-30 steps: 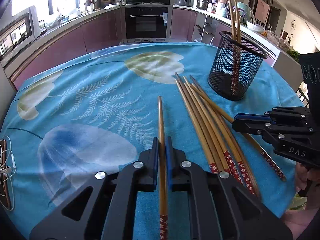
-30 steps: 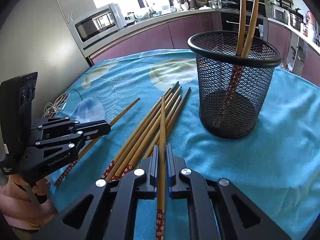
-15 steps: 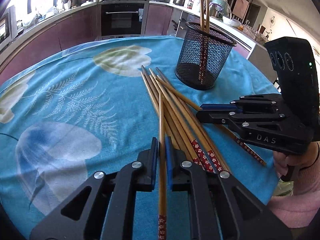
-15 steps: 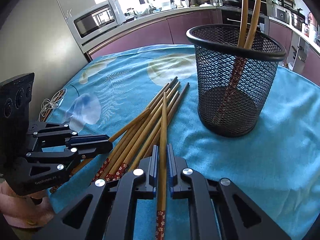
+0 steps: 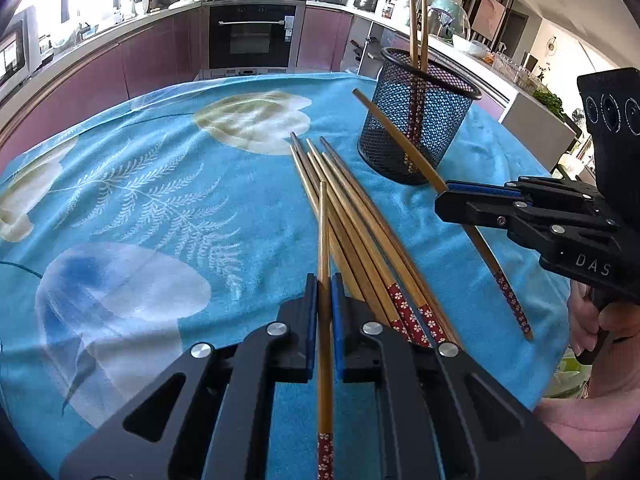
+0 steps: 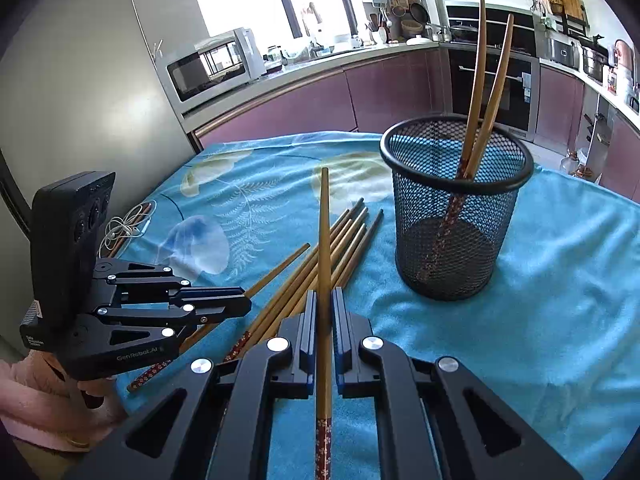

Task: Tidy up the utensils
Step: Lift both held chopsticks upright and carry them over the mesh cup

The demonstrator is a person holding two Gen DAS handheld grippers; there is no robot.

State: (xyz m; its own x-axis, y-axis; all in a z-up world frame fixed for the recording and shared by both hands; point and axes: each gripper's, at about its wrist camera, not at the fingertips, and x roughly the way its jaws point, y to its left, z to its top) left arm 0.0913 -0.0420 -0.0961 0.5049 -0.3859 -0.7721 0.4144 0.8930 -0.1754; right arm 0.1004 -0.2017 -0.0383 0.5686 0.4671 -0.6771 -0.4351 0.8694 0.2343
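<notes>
Mesh cup [image 6: 456, 208] standing right of chopstick pile [image 6: 320, 264]; two chopsticks [image 6: 486, 80] leaning inside, leaving most of its mouth open. Cloth [image 5: 140, 200] lying bare leftward.

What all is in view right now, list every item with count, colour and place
mesh cup: one, black, upright on the cloth, right side.
chopsticks in cup: two, wooden, leaning on its rim.
loose chopsticks: a bundle, wooden with red floral ends, lying on the cloth; exact count unclear.
held chopsticks: two, one per gripper.
tablecloth: one, blue with leaf print.
cable: one, white, at the cloth's edge.
left gripper: black, blue fingers, shut.
right gripper: same, shut.
</notes>
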